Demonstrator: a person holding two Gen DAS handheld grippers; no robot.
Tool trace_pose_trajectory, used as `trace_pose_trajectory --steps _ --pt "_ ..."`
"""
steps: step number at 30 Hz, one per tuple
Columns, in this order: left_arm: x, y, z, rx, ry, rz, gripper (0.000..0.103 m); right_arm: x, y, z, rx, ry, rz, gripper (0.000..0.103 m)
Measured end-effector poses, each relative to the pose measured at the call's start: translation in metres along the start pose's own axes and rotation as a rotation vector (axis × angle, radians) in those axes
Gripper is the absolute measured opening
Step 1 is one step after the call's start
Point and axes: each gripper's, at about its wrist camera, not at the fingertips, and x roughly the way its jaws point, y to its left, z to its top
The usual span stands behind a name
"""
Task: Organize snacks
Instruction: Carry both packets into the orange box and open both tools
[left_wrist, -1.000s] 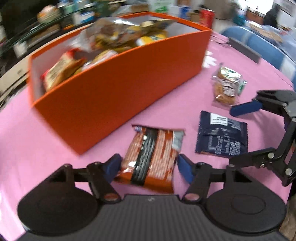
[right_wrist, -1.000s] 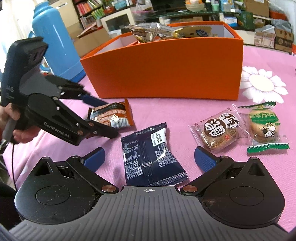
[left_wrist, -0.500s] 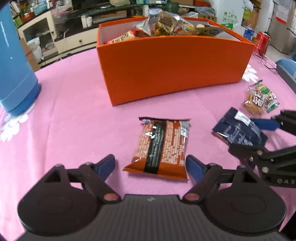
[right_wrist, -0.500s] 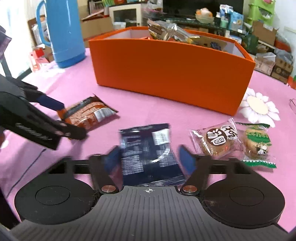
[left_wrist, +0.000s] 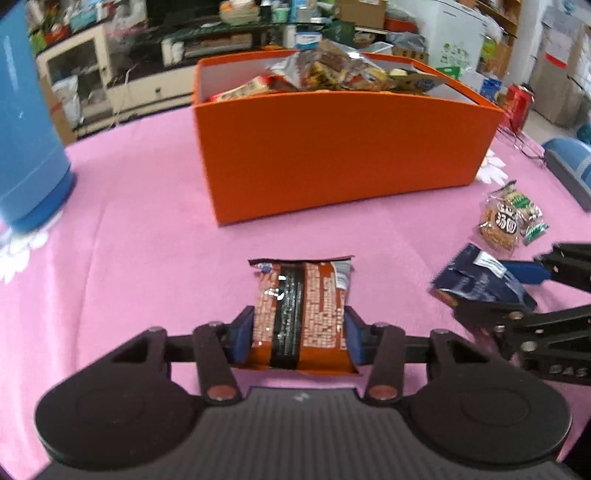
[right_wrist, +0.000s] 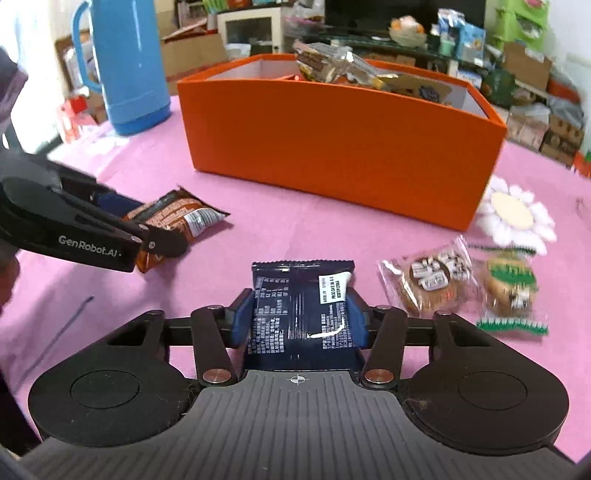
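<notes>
The left gripper (left_wrist: 298, 334) was closing on the orange-brown snack packet (left_wrist: 300, 314), its blue pads pressed against the packet's two long edges near the bottom end, the packet low over the pink tablecloth (left_wrist: 147, 258). The right gripper (right_wrist: 300, 325) was closing likewise on the dark blue snack packet (right_wrist: 301, 310), to the right of the first. Both grips sat at the near end of a soft, air-filled pouch, so each packet could droop, twist or slip out once raised.

The orange box (left_wrist: 343, 155) stood at the far side, already heaped with wrappers above its rim. A packet dropped on that heap would likely slide off, or knock another one out. Its near wall was tall, and a dangling packet could catch on it.

With both grippers close together, they risked colliding on the way to the box. Two clear-wrapped biscuits (right_wrist: 465, 288) lay to the right, just beside the right gripper, easily brushed aside.
</notes>
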Motion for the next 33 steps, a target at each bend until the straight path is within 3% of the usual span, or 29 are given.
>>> trace_pose_trajectory --steps 5,11,15,19,24,27,28,30,33 --pt "-0.028 0.013 -0.002 -0.094 -0.031 -0.021 0.048 -0.032 -0.011 -0.002 0.051 -0.063 0.026 0.032" --pt "-0.076 0.013 0.026 -0.152 -0.181 -0.034 0.048 -0.077 -0.029 0.018 0.134 -0.199 0.048 0.032" --pt "-0.08 0.016 0.082 -0.226 -0.275 -0.033 0.048 -0.093 -0.044 0.073 0.126 -0.316 0.009 0.032" --pt "-0.052 0.014 0.136 -0.245 -0.322 -0.003 0.048 -0.071 -0.057 0.136 0.11 -0.387 -0.044 0.032" --pt "0.004 0.013 0.166 -0.214 -0.269 0.078 0.048 -0.003 -0.072 0.176 0.128 -0.329 -0.054 0.032" --pt "0.041 0.017 0.162 -0.206 -0.165 0.08 0.048 0.048 -0.078 0.18 0.133 -0.22 -0.05 0.032" --pt "0.051 0.016 0.158 -0.201 -0.145 0.082 0.053 0.064 -0.081 0.178 0.146 -0.174 -0.037 0.033" --pt "0.052 0.004 0.157 -0.129 -0.167 0.139 0.059 0.079 -0.087 0.17 0.176 -0.158 -0.01 0.034" --pt "0.031 0.002 0.154 -0.142 -0.226 0.12 0.068 0.07 -0.093 0.172 0.21 -0.178 0.003 0.042"
